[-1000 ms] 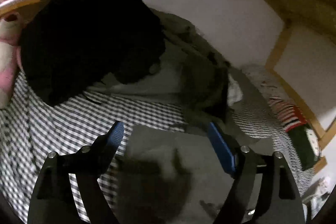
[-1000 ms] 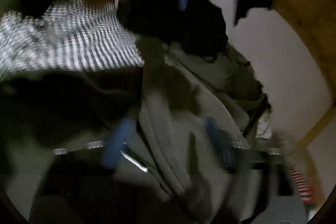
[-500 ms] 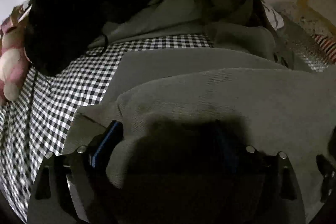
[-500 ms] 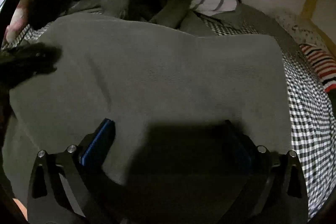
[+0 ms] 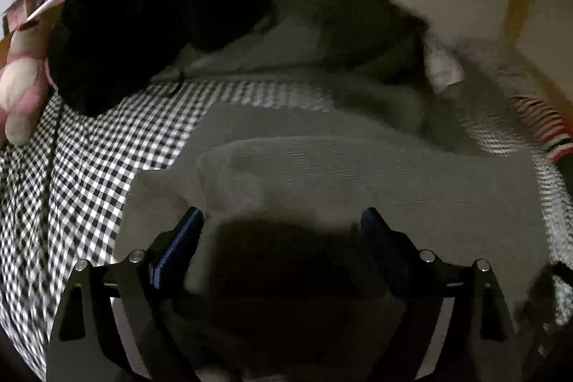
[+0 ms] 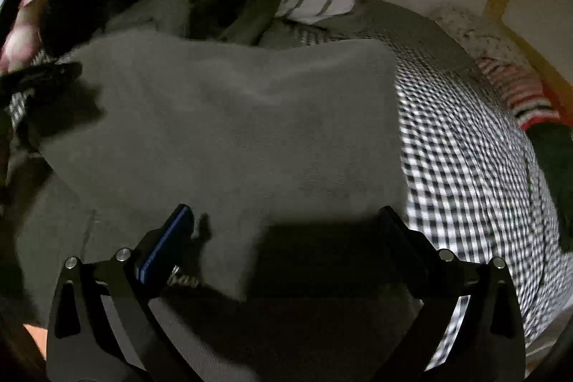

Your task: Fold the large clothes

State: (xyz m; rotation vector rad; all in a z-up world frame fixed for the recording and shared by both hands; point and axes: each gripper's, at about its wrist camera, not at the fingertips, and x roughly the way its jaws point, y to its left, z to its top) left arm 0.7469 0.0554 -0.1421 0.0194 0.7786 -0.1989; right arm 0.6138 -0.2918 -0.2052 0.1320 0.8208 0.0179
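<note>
While spread flat on checked bedsheet [image 5: 89, 174], grey garment [image 6: 232, 131] directly under left gripper [image 5: 283, 221] and right gripper [image 6: 286, 221]; both spread wide, gripping nothing.

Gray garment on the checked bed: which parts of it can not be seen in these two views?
- Left wrist view: the gray garment near edge lies in shadow between the open left gripper fingers.
- Right wrist view: its near hem is dark under the open right gripper.
- Both views: sleeves and collar not identifiable; pile behind is blurred.
</note>
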